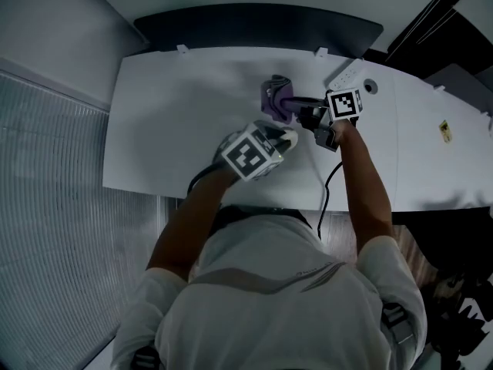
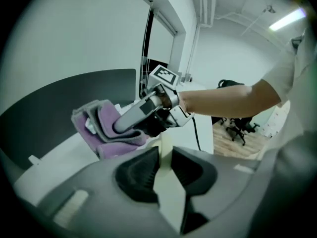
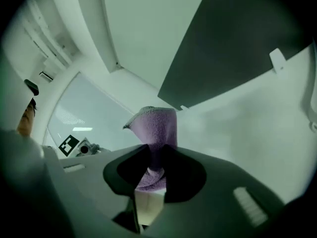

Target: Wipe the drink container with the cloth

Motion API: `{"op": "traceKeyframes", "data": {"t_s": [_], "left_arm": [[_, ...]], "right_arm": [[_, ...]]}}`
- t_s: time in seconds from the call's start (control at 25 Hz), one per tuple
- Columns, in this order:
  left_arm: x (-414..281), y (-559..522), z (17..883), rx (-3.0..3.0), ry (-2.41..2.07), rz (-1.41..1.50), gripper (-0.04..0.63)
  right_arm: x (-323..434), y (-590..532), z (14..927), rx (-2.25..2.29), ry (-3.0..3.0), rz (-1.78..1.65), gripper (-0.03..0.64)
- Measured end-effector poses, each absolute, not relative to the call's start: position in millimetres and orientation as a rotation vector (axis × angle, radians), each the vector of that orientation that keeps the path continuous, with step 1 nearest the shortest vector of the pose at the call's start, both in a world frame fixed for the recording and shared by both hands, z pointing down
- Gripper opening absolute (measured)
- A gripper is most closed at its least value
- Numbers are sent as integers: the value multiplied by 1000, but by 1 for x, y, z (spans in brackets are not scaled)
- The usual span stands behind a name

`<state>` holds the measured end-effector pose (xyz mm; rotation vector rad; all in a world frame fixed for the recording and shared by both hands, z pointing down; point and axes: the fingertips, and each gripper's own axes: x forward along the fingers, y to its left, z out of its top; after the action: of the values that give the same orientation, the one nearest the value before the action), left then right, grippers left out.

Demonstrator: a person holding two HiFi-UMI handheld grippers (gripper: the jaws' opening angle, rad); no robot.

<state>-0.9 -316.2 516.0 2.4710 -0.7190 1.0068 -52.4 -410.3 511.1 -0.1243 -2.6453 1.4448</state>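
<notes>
Chiefly a pale cream thing: the drink container shows only as a narrow, smooth strip, seen edge-on. It stands between the dark pads of the left hand-held gripper, which is clenched on it. It is held over the near part of the white worktop.

Cloth: purple, nubbly pile, folded over itself, greyer along the hem. The right hand-held gripper is grasping it, its jaws pinched tight on the lower part, and the free end stands up past the tips.

Hidden or doubtful:
- No lid, label or spout can be made out on the container, and no view gives its whole shape.
- In the head view the left marker cube covers most of that gripper, so the container is no more than a whitish bit at its tip.
- Whether cloth and container touch cannot be told. The left gripper view sets the cloth just beyond the container's top, to its left.

View against view:
- Only the left gripper view shows the right gripper side-on, lying about level, with a forearm reaching in from the right and office chairs far behind.
- Only the right gripper view shows the cloth's pile close up.
- Only the head view gives the layout: cloth over the far middle of the worktop, a power strip just beyond the right gripper, and a dark panel along the far edge.
</notes>
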Motion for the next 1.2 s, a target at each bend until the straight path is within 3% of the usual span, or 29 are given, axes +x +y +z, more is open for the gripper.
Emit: {"op": "traceKeyframes", "data": {"t_s": [0.28, 0.8, 1.2], "left_arm": [[-5, -320, 519, 2468, -726, 1000, 80], [-6, -323, 519, 2471, -714, 1008, 80], [-9, -324, 518, 2500, -770, 964, 77]], "right_arm": [[-69, -388, 553, -372, -2361, 1379, 84], [-64, -390, 664, -129, -2071, 1053, 84], [-38, -417, 645, 161, -2266, 1126, 84]]}}
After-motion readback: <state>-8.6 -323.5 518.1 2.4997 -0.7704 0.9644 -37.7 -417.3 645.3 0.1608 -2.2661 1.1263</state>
